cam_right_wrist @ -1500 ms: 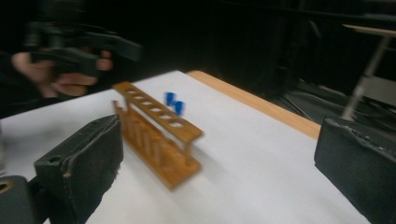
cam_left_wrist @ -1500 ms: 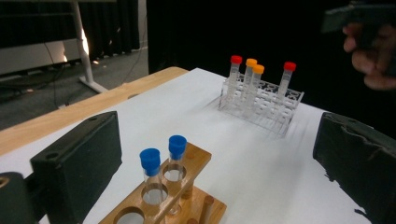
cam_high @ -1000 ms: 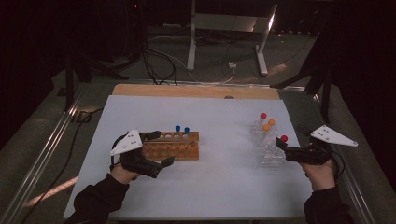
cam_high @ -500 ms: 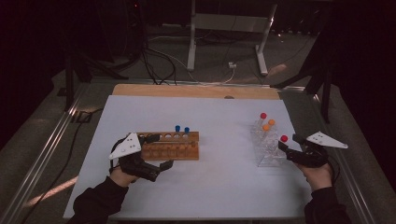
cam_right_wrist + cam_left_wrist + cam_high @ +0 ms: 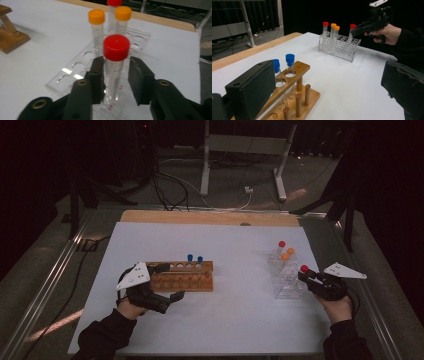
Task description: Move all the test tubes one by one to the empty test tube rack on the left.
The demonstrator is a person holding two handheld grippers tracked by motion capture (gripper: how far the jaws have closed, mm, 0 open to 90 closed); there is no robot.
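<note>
A clear plastic rack [image 5: 287,281] at the right holds two orange-capped tubes [image 5: 287,254] and two red-capped tubes. My right gripper [image 5: 306,276] reaches the rack's near right corner. Its jaws press both sides of the nearest red-capped tube [image 5: 116,47], just below the cap, while the tube stands upright in the rack [image 5: 75,72]. At the left, a wooden rack [image 5: 182,276] carries two blue-capped tubes [image 5: 194,259]. My left gripper [image 5: 169,281] is open around that rack's left front end. The rack [image 5: 297,92] lies between its wide-apart jaws, beside the left one.
The white tabletop [image 5: 235,310] ends in a wooden strip [image 5: 210,217] at the far side, with metal rails along both sides. Cables and a stand's legs [image 5: 205,165] lie on the floor beyond. A broad bare stretch separates the two racks.
My right gripper has moved left to the clear rack and closed in on the red-capped tube. The left gripper has hardly shifted.
</note>
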